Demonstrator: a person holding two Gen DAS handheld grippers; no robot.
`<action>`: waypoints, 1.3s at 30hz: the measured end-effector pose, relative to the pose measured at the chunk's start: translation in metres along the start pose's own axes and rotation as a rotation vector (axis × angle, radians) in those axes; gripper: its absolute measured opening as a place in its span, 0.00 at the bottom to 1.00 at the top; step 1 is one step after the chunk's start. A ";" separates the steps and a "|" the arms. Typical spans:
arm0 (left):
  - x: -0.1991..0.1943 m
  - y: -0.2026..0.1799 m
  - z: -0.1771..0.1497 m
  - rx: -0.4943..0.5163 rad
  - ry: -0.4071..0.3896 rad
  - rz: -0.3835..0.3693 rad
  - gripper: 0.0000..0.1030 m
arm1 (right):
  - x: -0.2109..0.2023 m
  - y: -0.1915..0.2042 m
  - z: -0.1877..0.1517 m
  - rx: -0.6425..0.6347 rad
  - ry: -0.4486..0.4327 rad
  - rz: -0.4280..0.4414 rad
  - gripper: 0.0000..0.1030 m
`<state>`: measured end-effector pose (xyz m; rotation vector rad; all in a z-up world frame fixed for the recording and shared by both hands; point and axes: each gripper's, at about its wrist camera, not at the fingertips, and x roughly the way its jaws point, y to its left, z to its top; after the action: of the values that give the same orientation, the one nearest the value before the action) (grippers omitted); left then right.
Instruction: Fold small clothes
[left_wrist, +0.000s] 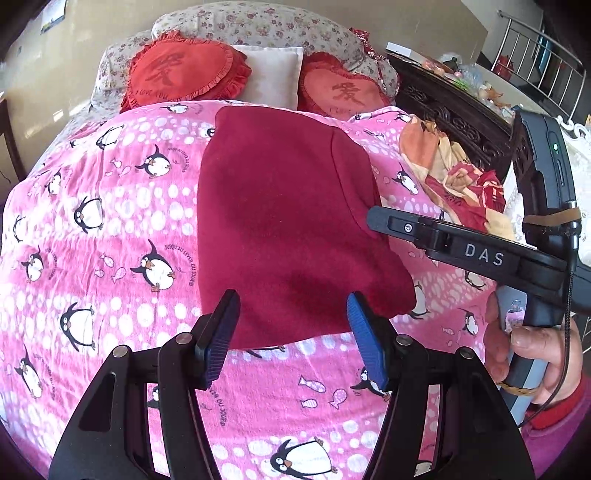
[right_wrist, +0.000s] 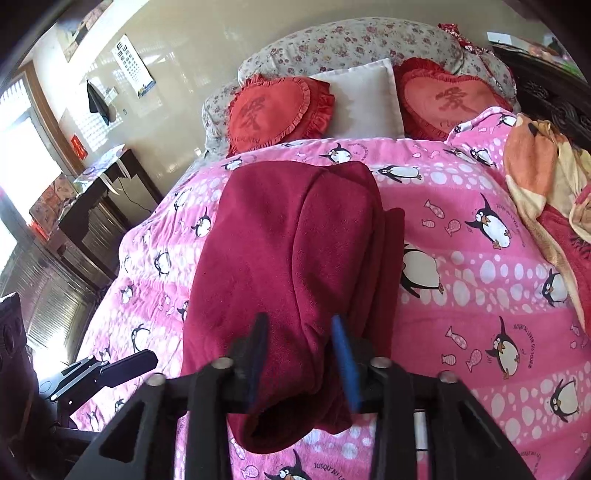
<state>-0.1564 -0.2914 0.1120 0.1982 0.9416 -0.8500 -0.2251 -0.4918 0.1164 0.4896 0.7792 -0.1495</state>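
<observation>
Crimson fleece fills the middle of the left wrist view: the folded garment lies flat on the pink penguin blanket, its long axis running straight away from the camera toward the pillows. The left gripper hangs at the garment's near hem with its blue fingers spread wide, one to each side of that edge and holding nothing. The right gripper reaches in from the right side, its tip at the garment's right edge; from this angle I cannot tell how its fingers stand. A hand grips its handle low on the right. Beyond lie two red heart cushions, a white pillow between them, and an orange patterned cloth bunched beside a dark carved bed frame.

From the right wrist view the garment again stretches lengthwise ahead, and its near end rises off the blanket and drapes between the right gripper's fingers. They appear to be pinching a fold of the fleece, though blur makes the contact hard to confirm. So the right gripper is the nearer one and, I judge, leads the fold along that axis. The left gripper shows low on the left, off the garment. A dark desk and a bright window stand at the left wall.
</observation>
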 end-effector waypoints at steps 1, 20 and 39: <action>-0.002 0.003 0.001 -0.009 0.003 -0.003 0.59 | 0.000 -0.001 0.000 0.011 -0.004 0.001 0.47; 0.033 0.079 0.030 -0.171 -0.017 -0.059 0.76 | 0.030 -0.030 -0.004 0.126 0.042 0.017 0.57; 0.114 0.084 0.060 -0.224 0.080 -0.265 0.76 | 0.070 -0.049 0.014 0.141 0.037 0.154 0.55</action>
<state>-0.0243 -0.3283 0.0428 -0.0892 1.1467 -0.9761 -0.1811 -0.5379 0.0578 0.6860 0.7674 -0.0523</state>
